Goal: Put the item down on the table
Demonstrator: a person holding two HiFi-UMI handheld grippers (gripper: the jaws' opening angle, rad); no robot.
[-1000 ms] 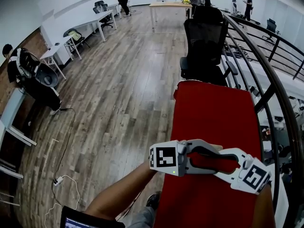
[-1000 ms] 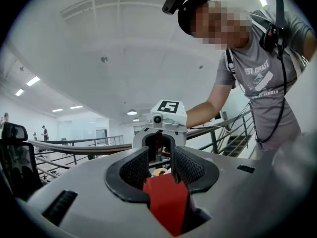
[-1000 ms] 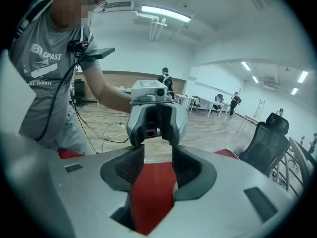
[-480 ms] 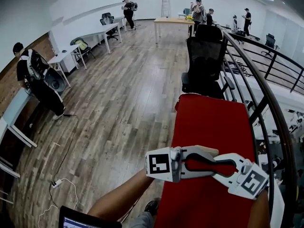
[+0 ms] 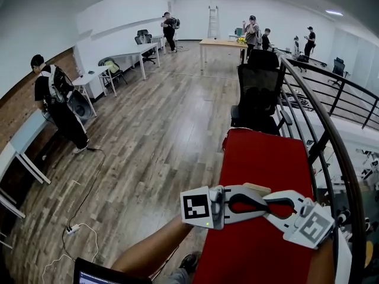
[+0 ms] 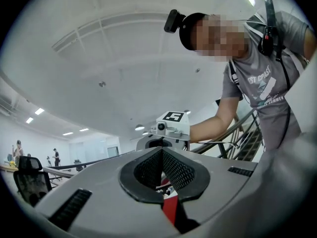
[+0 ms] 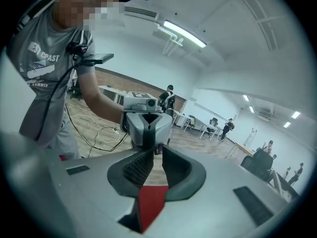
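Put-down looked done, little left: L gripper (image 6: 162,152) was shut tight & empty, R gripper (image 7: 158,151) had just been closing to a slit w/ nothing btwn, both over red table (image 5: 260,158); item poss. the tan bit (image 5: 259,188) behind them, couldn't confirm.
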